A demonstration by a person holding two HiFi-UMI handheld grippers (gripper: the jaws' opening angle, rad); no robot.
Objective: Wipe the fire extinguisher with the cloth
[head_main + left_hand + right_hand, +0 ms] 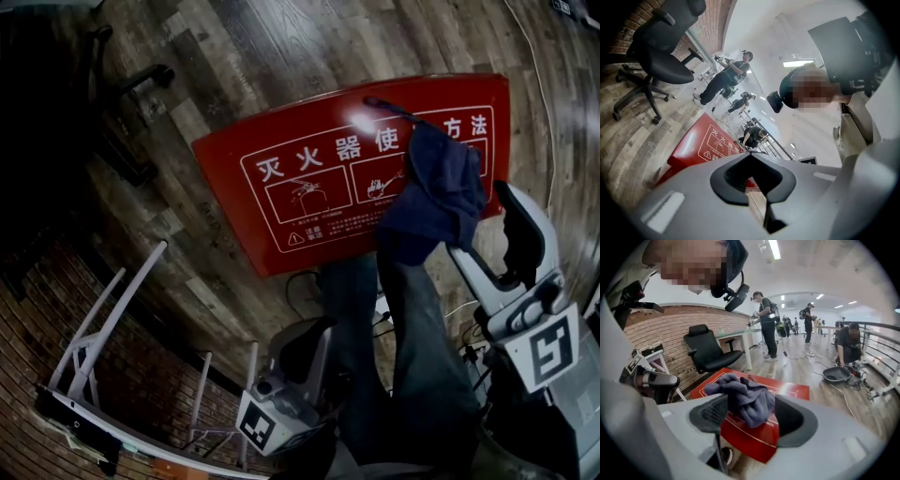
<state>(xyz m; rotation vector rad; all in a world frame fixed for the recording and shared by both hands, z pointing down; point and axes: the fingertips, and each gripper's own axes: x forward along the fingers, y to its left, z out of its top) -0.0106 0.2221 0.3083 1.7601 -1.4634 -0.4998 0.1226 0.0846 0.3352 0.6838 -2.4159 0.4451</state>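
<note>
A flat red fire extinguisher box [309,197] with white printed instructions lies on the wooden floor, also seen in the left gripper view [693,145] and the right gripper view [754,437]. A dark blue cloth [441,187] is bunched over its right end. My right gripper [478,220] stands at that end with its jaws wide apart. The cloth [747,399] sits loosely between them, draped against the left pad, and the pads do not press on it. My left gripper [309,342] is held low near the box's front edge; its tips [750,157] meet with nothing between them.
A black office chair [661,51] stands on the floor left of the box, by a brick wall [670,329]. A white metal rack [103,328] is at the lower left. Other people [766,322] work farther off. A cable [539,94] runs along the right. My legs [412,375] are close to the box.
</note>
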